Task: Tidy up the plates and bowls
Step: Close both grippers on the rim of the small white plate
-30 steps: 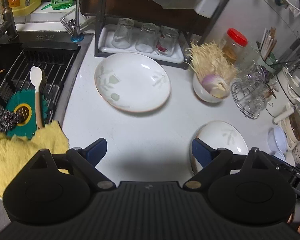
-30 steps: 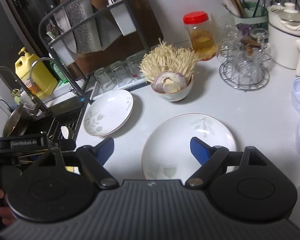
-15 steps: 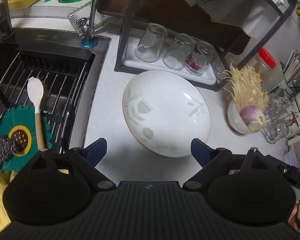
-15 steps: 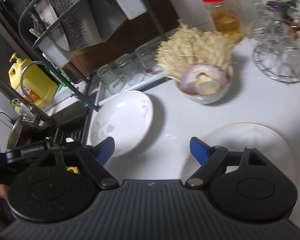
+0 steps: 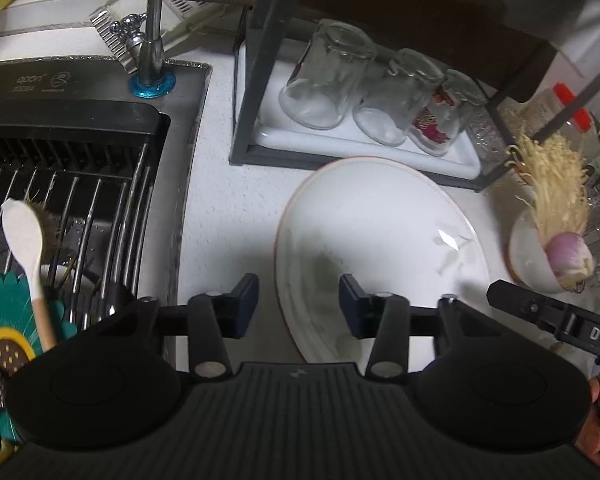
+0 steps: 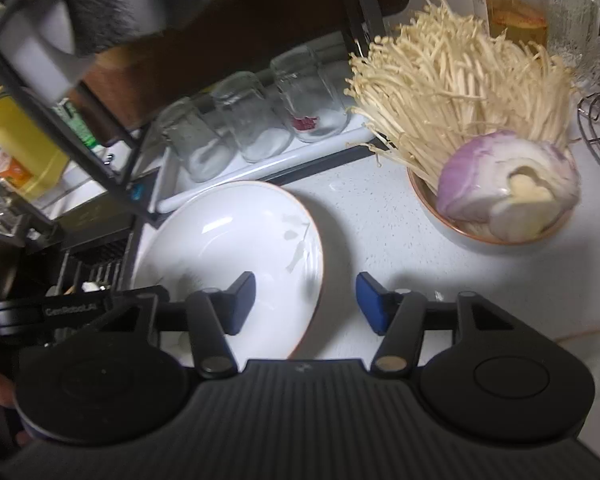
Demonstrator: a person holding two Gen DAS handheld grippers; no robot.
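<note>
Seemingly mid-approach, the left gripper [image 5: 299,304] has its blue-padded jaws closing, one pad outside the near-left rim of a shallow white plate [image 5: 380,248] and the other above its inner surface; the pads do not press on the rim yet. The right gripper [image 6: 305,302] is closing too, straddling the same plate's near-right rim [image 6: 236,248] with one pad over the inside and one over the white counter [image 6: 372,220], also without contact.

The plate, printed with faint leaves, lies flat on the counter, just in front of the black dish rack [image 5: 256,80] holding three upturned glasses [image 5: 328,80], and just beside the sink [image 5: 68,184]. A bowl of enoki mushrooms and a cut onion [image 6: 492,184] sits near its right side.

To do this well, each gripper should probably sink until the rim sits fully between its pads, then close evenly. Both sides should likely lift together and level, keeping clear of the rack's frame and the mushroom bowl.
</note>
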